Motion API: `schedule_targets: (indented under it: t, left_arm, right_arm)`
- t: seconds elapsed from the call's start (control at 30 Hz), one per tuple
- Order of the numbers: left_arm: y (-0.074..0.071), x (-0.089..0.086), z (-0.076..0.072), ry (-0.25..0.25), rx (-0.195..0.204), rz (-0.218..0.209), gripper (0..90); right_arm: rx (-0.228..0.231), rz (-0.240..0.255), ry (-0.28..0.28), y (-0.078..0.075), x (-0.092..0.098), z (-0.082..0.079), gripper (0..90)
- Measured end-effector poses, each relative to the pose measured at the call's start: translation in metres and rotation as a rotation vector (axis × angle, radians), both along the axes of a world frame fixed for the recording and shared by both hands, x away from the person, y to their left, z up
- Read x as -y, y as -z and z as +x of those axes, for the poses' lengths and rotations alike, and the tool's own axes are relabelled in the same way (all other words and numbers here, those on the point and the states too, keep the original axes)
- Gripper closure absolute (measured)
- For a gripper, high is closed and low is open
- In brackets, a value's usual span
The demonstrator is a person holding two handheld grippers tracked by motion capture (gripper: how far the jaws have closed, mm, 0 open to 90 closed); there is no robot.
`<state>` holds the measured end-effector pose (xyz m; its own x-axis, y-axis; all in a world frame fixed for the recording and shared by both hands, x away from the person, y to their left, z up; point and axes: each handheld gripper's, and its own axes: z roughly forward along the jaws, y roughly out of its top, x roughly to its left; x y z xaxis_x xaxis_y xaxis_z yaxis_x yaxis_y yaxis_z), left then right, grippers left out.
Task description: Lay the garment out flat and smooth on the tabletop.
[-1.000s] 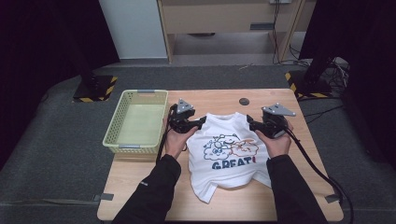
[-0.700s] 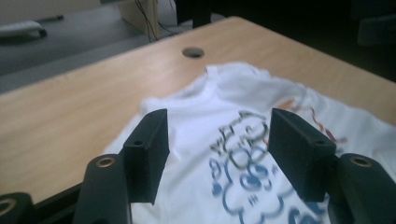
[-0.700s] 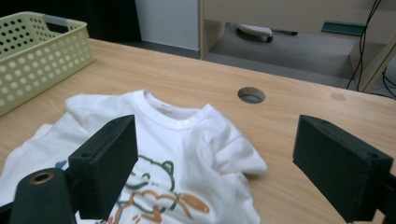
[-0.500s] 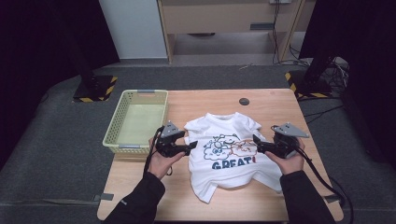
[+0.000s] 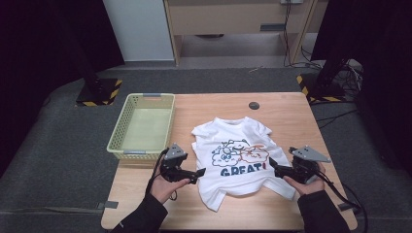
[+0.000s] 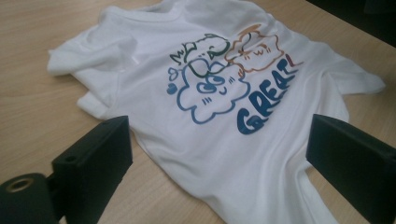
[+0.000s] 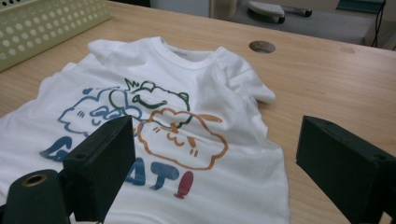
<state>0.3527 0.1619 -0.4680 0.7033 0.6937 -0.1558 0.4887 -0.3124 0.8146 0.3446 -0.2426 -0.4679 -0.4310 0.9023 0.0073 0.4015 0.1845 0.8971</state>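
A white T-shirt printed with cartoon clouds and "GREAT!" lies face up on the wooden table, its collar toward the far side. My left gripper hovers at the shirt's lower left edge, jaws pointing at it. Its jaws have just been opening and stand open; in the left gripper view the T-shirt lies beyond them, unpinched. My right gripper is at the lower right edge. It too has just been opening and is open over the T-shirt.
A pale green mesh basket stands at the table's left side, and its wall reaches into the right gripper view. A round cable hole sits behind the shirt. Cables trail from both grippers toward the near edge.
Both hands have drawn back from the shirt's shoulders toward the near edge and now flank its lower part. The shirt has stayed in place.
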Motion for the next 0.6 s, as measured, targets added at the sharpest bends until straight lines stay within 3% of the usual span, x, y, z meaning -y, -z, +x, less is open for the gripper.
schedule_targets:
  t: [0.07, 0.17, 0.23, 0.4, 0.6]
  left_arm:
    - [0.005, -0.002, -0.005, -0.004, 0.017, 0.024, 12.4]
    - [0.006, -0.001, -0.014, -0.008, 0.047, 0.093, 12.7]
    - [0.006, 0.0, -0.02, -0.009, 0.06, 0.104, 12.6]
    - [0.014, 0.002, -0.031, -0.005, 0.018, 0.103, 11.7]
    - [0.027, 0.017, -0.038, 0.015, -0.005, 0.168, 11.2]
  right_arm:
    - [-0.007, -0.007, -0.003, 0.002, 0.001, -0.004, 11.8]
    - [-0.019, -0.025, -0.009, 0.007, 0.002, -0.009, 11.7]
    - [-0.036, -0.036, -0.012, 0.01, 0.002, -0.012, 11.3]
    - [-0.072, -0.037, -0.003, 0.017, 0.006, -0.018, 9.3]
    - [-0.11, -0.069, 0.018, 0.026, 0.013, -0.022, 6.4]
